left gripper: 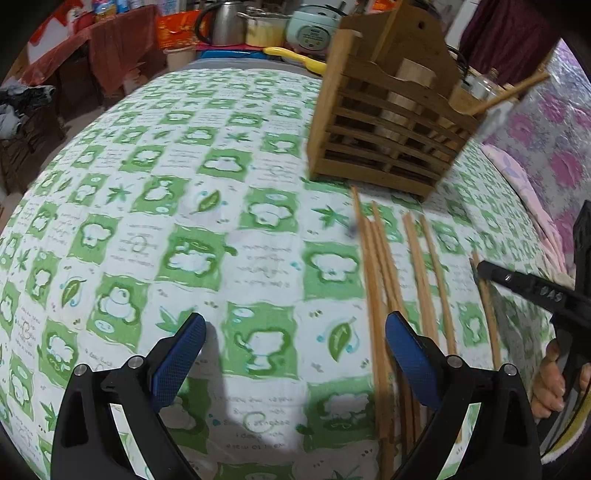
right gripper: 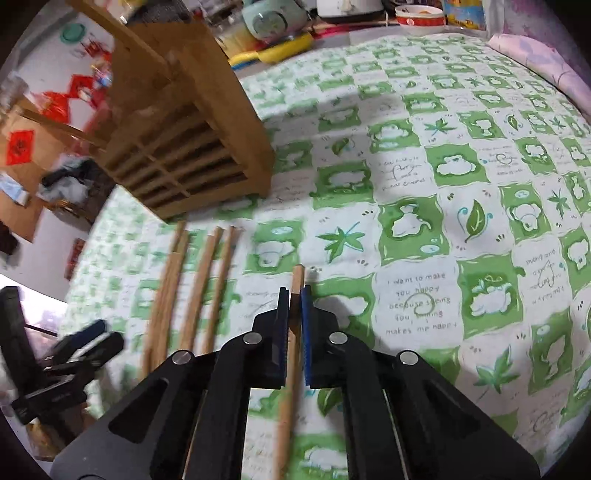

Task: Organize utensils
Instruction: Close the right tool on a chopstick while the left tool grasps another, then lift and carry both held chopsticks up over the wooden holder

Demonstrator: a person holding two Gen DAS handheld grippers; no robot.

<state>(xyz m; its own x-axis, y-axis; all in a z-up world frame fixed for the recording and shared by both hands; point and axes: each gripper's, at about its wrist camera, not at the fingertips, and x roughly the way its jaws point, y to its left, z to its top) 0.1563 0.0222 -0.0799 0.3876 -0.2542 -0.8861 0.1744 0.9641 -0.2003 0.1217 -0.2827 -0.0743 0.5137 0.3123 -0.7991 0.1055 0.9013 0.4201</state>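
Note:
A slatted wooden utensil holder stands on the green-and-white patterned cloth, also seen upper left in the right wrist view as holder. Several wooden chopsticks lie in front of it, side by side. My left gripper hovers open over the cloth, its right pad beside the leftmost chopsticks, nothing between its fingers. My right gripper is shut on a single chopstick that runs between its blue pads, apart from the other chopsticks to its left. In the left wrist view the right gripper enters from the right.
A stick leans out of the holder's far side. At the cloth's far edge stand a kettle, a pot, a rice cooker and a yellow utensil. Floral bedding rises on the right. A hand grips the right tool.

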